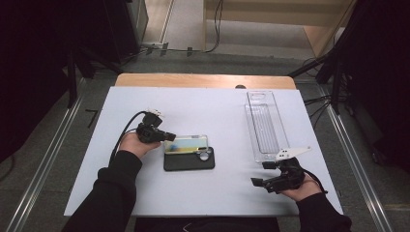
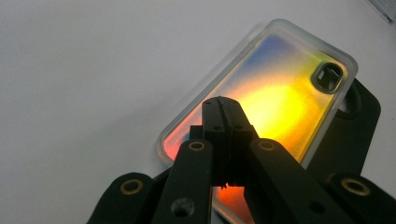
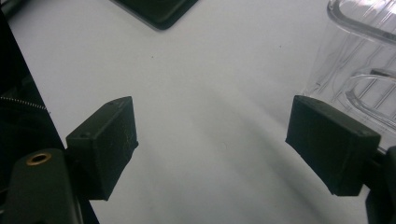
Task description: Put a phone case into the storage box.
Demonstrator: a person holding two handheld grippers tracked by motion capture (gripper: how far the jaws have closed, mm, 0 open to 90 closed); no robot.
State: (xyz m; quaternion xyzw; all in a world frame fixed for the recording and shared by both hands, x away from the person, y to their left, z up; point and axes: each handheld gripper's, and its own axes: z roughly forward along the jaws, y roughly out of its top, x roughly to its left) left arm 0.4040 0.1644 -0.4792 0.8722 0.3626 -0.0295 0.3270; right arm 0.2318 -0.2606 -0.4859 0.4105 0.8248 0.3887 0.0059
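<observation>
A clear phone case with a yellow-to-blue shimmer (image 1: 186, 143) (image 2: 280, 93) lies partly on top of a black phone case (image 1: 188, 163) (image 2: 345, 135) in the middle of the white table (image 1: 208, 106). My left gripper (image 1: 169, 137) (image 2: 224, 105) is at the shimmering case's left end, its tips over the case and its jaws pressed together with nothing seen between them. My right gripper (image 1: 261, 174) (image 3: 210, 144) rests near the table's front right. It is open wide over bare table, and a corner of the black case (image 3: 159, 9) lies farther off.
A long clear plastic tray (image 1: 263, 125) (image 3: 359, 60) lies lengthwise at the right of the table, just beyond my right gripper. The table's front edge runs close under both forearms. Dark stands and cables line the floor on both sides.
</observation>
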